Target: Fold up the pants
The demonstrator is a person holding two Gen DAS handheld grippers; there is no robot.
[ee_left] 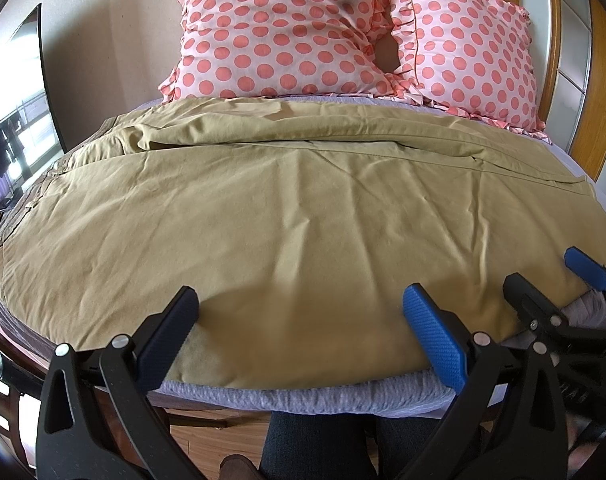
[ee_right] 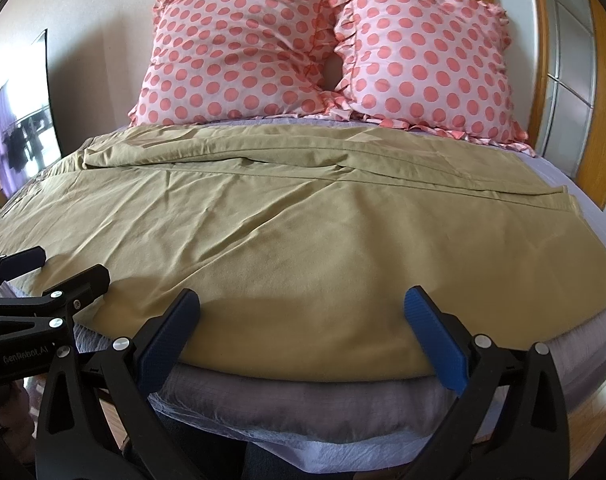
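Khaki pants (ee_left: pixel 287 208) lie spread sideways across the bed, waistband at the left, leg hems at the right; one leg is laid over the other, and the far leg shows behind. They show in the right wrist view too (ee_right: pixel 303 232). My left gripper (ee_left: pixel 301 304) is open, just above the pants' near edge, holding nothing. My right gripper (ee_right: pixel 302 304) is open over the same near edge, further right, also empty. The right gripper also shows in the left wrist view (ee_left: pixel 551 276), and the left gripper in the right wrist view (ee_right: pixel 69 266).
Two pink polka-dot pillows (ee_left: pixel 287 28) (ee_right: pixel 427 60) lean on the wall at the bed's head. A grey sheet (ee_right: pixel 303 404) covers the mattress. A wooden door frame (ee_left: pixel 595 92) stands at the right, a dark mirror (ee_left: pixel 19 92) at the left. The person's legs (ee_left: pixel 323 444) are below.
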